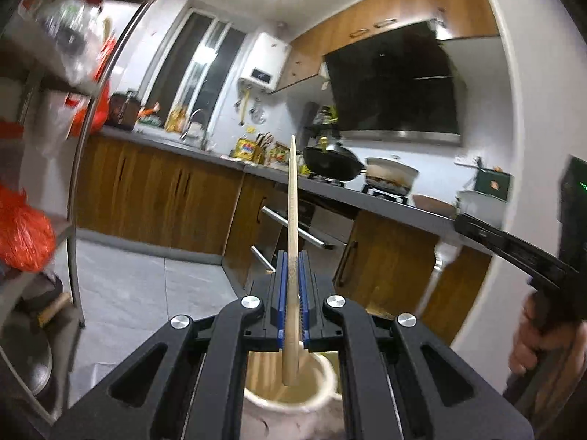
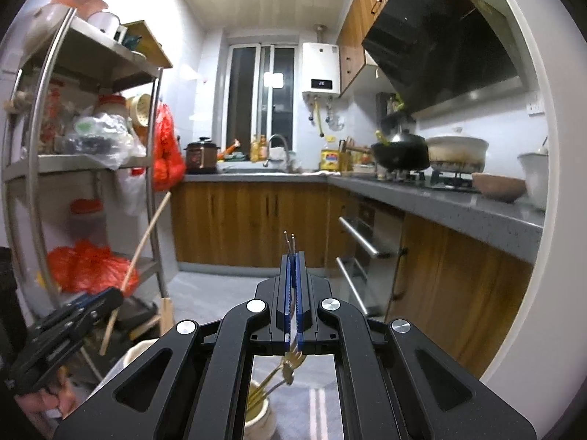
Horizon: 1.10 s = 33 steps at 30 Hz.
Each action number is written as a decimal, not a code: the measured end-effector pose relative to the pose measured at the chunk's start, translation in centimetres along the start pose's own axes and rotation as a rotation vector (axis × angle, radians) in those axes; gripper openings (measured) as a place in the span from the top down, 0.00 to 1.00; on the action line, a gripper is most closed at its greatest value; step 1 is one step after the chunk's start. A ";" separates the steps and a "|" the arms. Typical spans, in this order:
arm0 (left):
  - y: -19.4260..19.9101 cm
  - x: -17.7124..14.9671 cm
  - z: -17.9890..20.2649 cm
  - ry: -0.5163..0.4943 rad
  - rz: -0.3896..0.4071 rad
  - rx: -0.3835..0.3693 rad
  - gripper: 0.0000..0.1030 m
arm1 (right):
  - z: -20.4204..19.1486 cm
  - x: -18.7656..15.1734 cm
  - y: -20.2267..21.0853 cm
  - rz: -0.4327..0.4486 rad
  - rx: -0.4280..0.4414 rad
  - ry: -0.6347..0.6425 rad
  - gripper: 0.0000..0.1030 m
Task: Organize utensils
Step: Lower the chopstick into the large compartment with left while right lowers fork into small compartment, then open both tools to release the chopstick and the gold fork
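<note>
Wooden chopstick (image 1: pixel 292 242) upright, forks (image 2: pixel 291 357) seemingly tines-down

Below the left jaws, the white holder (image 1: pixel 293 409) is cut off by the picture's bottom edge and half hidden behind the linkage. Left of them, the shelf rack (image 1: pixel 79 168) smears into blur. Under the right jaws, the fork (image 2: pixel 291 361) heads blur together; their count cannot be told.
</note>
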<state>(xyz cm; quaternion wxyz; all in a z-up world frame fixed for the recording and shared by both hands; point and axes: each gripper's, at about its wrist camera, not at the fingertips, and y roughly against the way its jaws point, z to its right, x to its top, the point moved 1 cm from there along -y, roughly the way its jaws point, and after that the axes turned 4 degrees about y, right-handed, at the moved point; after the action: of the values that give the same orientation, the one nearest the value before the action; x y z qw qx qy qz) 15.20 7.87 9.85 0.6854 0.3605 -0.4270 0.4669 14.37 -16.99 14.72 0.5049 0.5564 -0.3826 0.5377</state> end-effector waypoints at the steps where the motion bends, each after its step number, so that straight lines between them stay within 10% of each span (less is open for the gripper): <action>1: -0.8 -0.2 -0.6 0.033 -0.006 -0.008 0.95 | -0.1 -0.1 -0.3 -0.002 -0.001 -0.003 0.97; 33: -1.1 -4.9 -1.5 -0.055 -0.061 0.054 0.95 | -2.8 -5.3 -3.4 -0.100 0.017 0.053 0.97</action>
<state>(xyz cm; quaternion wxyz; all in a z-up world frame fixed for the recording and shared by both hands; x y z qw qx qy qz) 15.66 7.24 4.67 0.6771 0.4045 -0.4218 0.4472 16.42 -14.24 8.75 0.5363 0.5648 -0.3362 0.5295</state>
